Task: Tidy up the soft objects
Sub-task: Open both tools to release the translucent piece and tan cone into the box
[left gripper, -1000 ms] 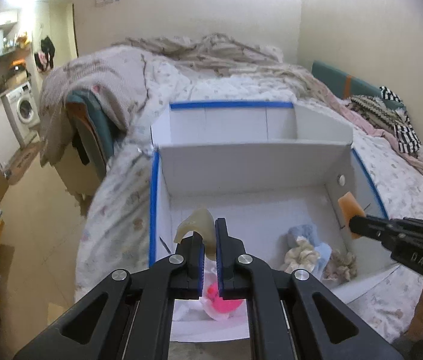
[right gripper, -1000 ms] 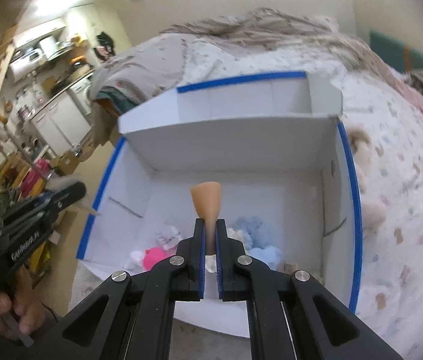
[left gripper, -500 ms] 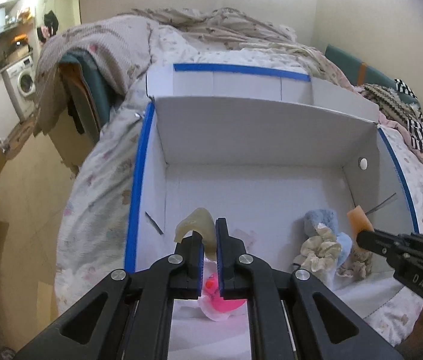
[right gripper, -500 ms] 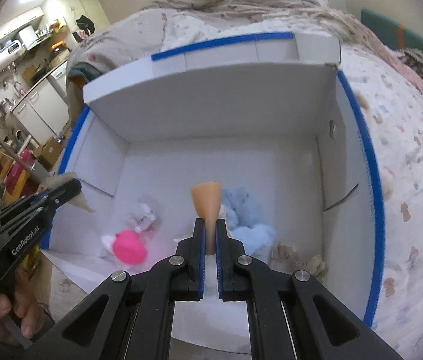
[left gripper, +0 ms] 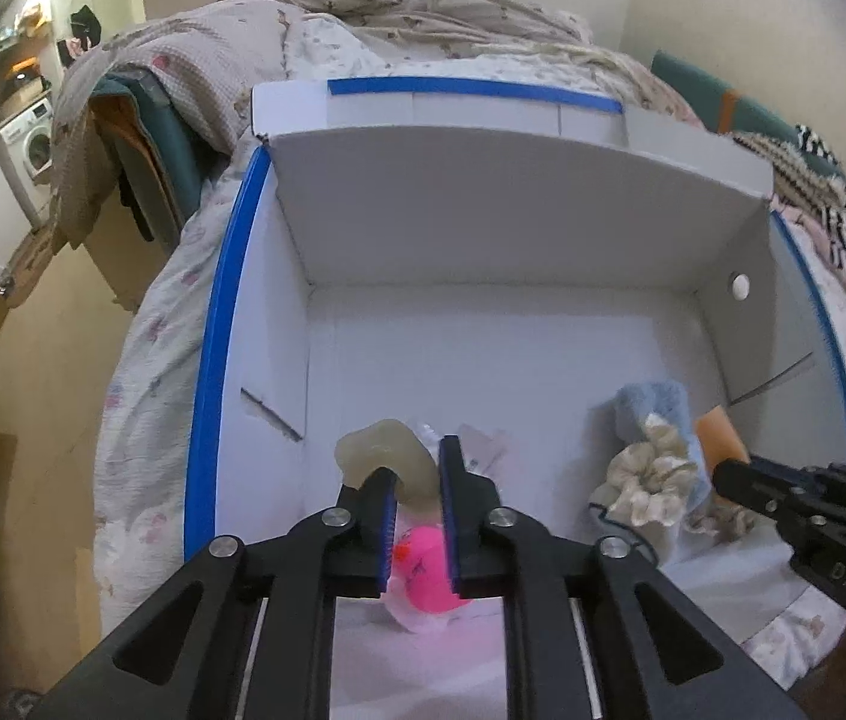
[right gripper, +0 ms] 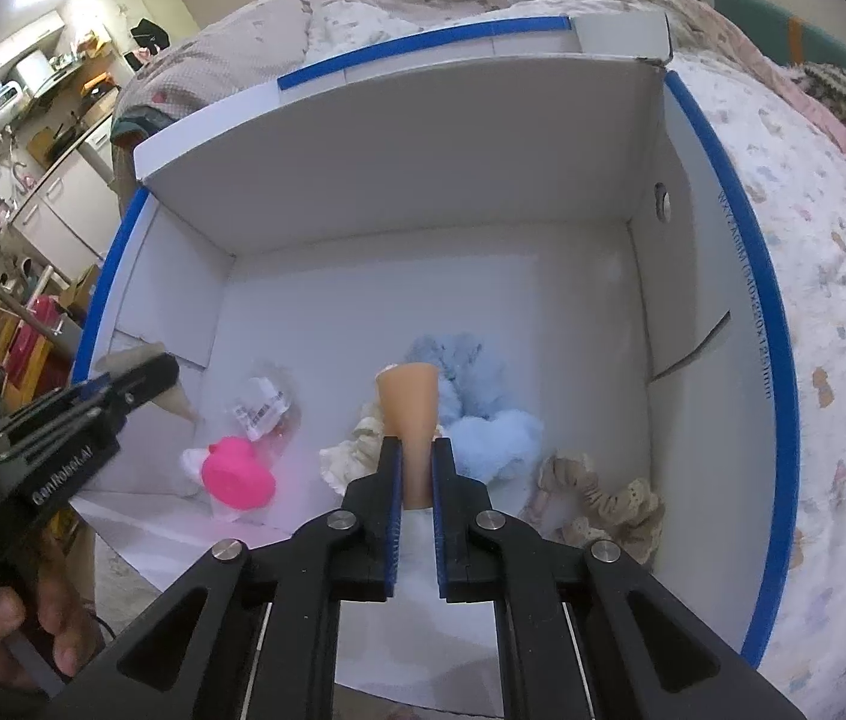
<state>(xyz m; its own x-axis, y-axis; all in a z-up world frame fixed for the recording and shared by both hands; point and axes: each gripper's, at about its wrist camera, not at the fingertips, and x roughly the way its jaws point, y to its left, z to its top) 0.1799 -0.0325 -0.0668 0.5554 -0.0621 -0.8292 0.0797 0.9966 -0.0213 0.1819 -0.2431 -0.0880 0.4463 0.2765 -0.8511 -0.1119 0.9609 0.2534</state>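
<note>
My left tongs (left gripper: pixel 417 480) have just been easing apart, and the pale, translucent, curved soft piece (left gripper: pixel 384 459) between them looks barely pinched now; it seems to lean on the left pad with a sliver of gap at the right one, so I take it as nearly let go. My right tongs (right gripper: pixel 417 468) are narrow and clamped on the tan, cone-shaped soft piece (right gripper: pixel 414 414), whose wide end sticks out ahead of the tips.

Both pieces hang over the floor of the white cardboard box with blue-taped rims (left gripper: pixel 225 324), which sits on the bed (right gripper: pixel 831 276).

The risk I see: the pale piece could slide out crooked and land on the bright pink rubber duck (left gripper: pixel 426 564) directly under my left tongs, then roll toward the box's low near edge. Dropping the cone from here, it would likely fall onto the heap just ahead of my right tongs, the fluffy light-blue cloth (right gripper: pixel 477 408) and the cream ruffled scrunchie (right gripper: pixel 351 450), and bounce.

A beige lace scrunchie (right gripper: pixel 603 498) lies to the right of those tongs, and a crinkled clear packet with a label (right gripper: pixel 261 408) beyond the duck. Nothing blocks the open far floor of the box.
</note>
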